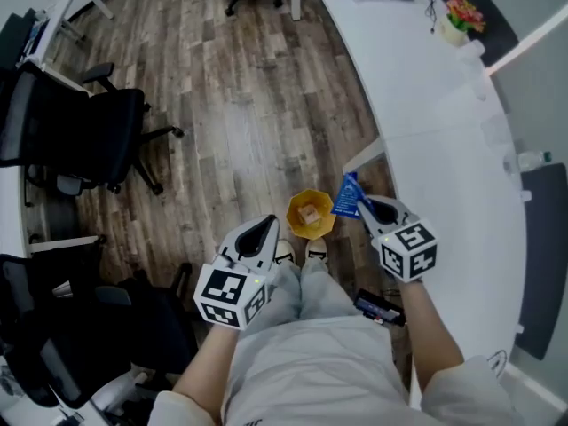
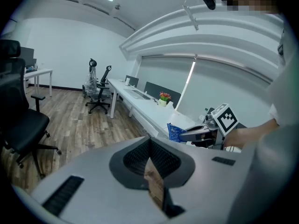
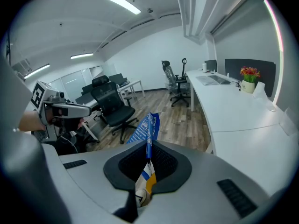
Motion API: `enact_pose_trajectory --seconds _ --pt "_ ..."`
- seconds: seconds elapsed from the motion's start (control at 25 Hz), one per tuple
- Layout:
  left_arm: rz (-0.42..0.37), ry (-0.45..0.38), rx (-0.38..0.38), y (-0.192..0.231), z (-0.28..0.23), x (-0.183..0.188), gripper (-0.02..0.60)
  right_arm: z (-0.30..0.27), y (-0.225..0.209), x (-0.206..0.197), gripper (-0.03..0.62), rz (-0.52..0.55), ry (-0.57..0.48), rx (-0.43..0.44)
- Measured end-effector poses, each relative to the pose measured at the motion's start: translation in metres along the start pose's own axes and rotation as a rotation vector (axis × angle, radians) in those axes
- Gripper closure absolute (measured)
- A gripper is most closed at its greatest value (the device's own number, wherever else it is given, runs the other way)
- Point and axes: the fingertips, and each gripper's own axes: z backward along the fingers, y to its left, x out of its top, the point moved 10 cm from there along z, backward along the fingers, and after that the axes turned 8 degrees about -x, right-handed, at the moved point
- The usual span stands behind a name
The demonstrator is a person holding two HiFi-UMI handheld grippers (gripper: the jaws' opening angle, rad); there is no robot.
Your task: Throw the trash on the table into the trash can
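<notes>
In the head view a yellow trash can [image 1: 296, 226] stands on the wood floor by my feet, with a tan scrap [image 1: 310, 214] inside. My right gripper [image 1: 362, 205] is shut on a blue snack wrapper [image 1: 347, 199], which hangs just right of the can's rim, beside the table's edge. The right gripper view shows the wrapper [image 3: 145, 126] pinched between the jaws [image 3: 148, 146], its blue end sticking up past them. My left gripper [image 1: 265, 224] hovers left of the can, jaws together with nothing between them [image 2: 149, 143]. From the left gripper view I see the right gripper [image 2: 188, 135] and wrapper [image 2: 174, 132].
A long curved white table [image 1: 426, 105] runs along the right, with a flower pot [image 1: 461, 16] and a laptop at the far end. Black office chairs [image 1: 89, 136] stand at the left, and another is at the back. Wood floor lies beyond the can.
</notes>
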Motion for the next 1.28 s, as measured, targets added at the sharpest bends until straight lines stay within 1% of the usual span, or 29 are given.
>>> enact_pose_trajectory --seconds 0.24,0.48,0.56,0.8,1.0,1.12,1.28 --pt "0.032 0.035 -0.003 0.017 -0.025 -0.018 0.581 -0.034 -0.012 -0.031 0.557 -0.013 0.077 0.03" --pt "0.059 0.07 0.014 0.039 -0.044 -0.058 0.58 -0.077 -0.005 -0.083 0.557 -0.015 0.162 0.116" --pt "0.069 0.084 0.018 0.045 -0.051 -0.075 0.58 -0.091 -0.004 -0.105 0.557 -0.004 0.194 0.126" --pt "0.105 0.108 0.013 0.06 -0.078 -0.126 0.58 -0.134 -0.007 -0.163 0.557 -0.017 0.249 0.104" --pt "0.134 0.135 0.011 0.068 -0.099 -0.165 0.58 -0.169 -0.008 -0.208 0.557 -0.005 0.276 0.096" --pt "0.128 0.136 0.019 0.08 -0.113 -0.19 0.581 -0.197 -0.013 -0.233 0.557 -0.007 0.293 0.084" --pt "0.121 0.136 0.02 0.1 -0.131 -0.225 0.58 -0.231 -0.018 -0.271 0.557 -0.044 0.32 0.044"
